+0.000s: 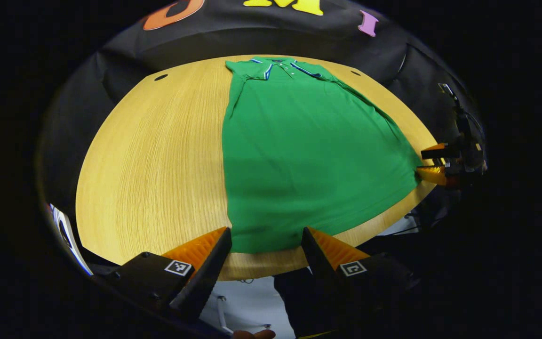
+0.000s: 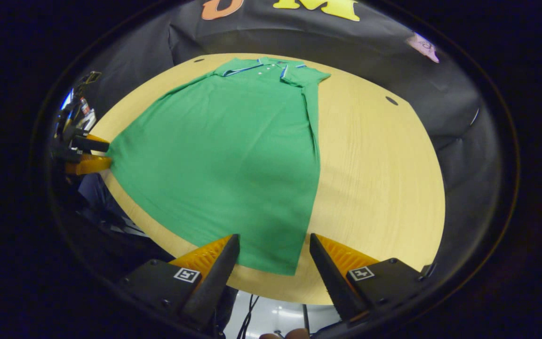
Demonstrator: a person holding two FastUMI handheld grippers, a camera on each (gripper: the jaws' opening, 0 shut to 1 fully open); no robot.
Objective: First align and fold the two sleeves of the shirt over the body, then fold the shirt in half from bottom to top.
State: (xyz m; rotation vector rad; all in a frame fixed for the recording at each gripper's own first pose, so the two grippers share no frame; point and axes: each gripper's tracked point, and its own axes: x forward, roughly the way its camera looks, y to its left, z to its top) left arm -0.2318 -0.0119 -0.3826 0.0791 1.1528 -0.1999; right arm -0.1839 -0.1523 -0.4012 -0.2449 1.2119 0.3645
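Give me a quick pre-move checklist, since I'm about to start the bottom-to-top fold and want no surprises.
1. Sleeves folded over the green shirt body: ok.
2. Shirt flat on the wooden table: ok.
3. Left gripper open, at the hem's left corner: ok.
4. Right gripper open, at the hem's right corner: ok.
5. Fingers pinching the hem: not ok, nothing gripped yet.
6. Collar end lying straight: ok.

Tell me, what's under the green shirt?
The green shirt lies flat on a round wooden table, which shows all around it. Its sleeves look folded in. Anything between the cloth and the tabletop is covered, so I can't tell.
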